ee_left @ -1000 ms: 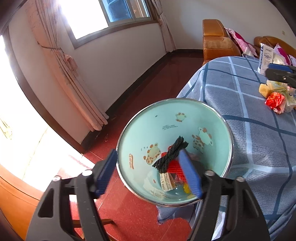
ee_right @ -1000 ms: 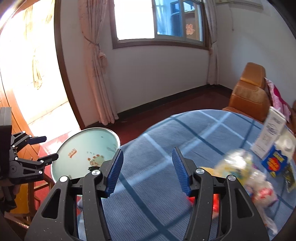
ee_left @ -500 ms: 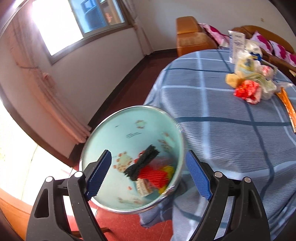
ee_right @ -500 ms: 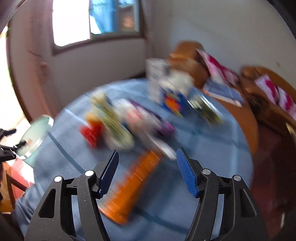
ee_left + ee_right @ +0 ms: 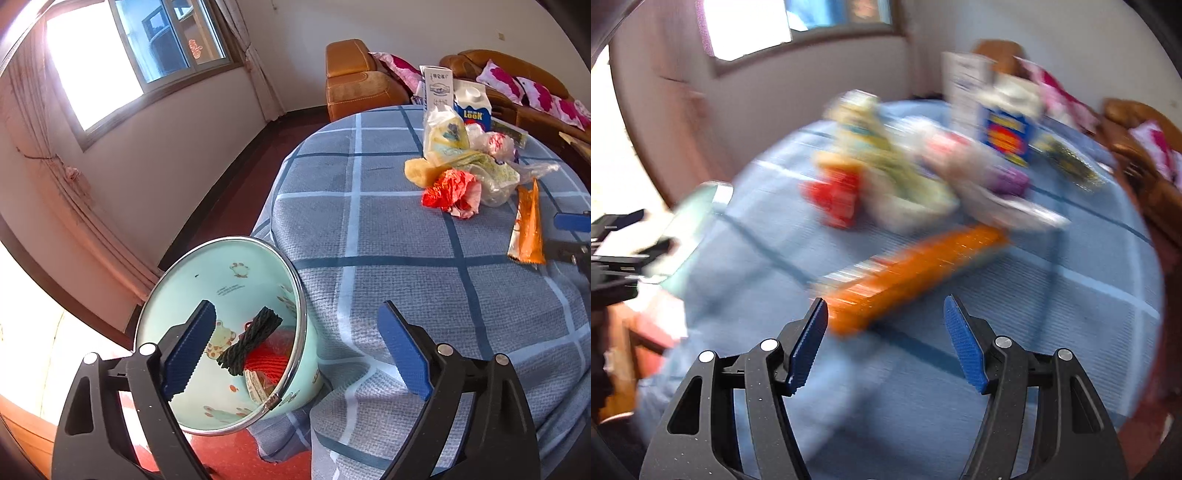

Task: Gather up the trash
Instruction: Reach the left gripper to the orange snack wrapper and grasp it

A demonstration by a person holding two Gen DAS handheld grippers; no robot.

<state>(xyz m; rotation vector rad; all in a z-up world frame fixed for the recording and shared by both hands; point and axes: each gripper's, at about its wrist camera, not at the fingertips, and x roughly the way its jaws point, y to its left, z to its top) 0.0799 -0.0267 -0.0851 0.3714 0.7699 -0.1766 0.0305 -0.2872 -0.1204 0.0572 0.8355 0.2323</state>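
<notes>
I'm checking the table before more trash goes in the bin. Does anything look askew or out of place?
Yes: the mint bin sits tilted against the tablecloth edge, mouth tipped sideways rather than upright, with cord and wrappers already inside. On the cloth, crumpled wrappers lie in a loose heap.

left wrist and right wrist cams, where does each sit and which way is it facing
Left wrist: on the left gripper, angled down at the pale green bin beside the checked tablecloth; its own open fingers show.
Right wrist: on the right gripper, angled down, blurred, at the orange wrapper; its own open fingers show.
Shared: bin, tablecloth, orange wrapper, red wrapper, and each shows the other gripper.
</notes>
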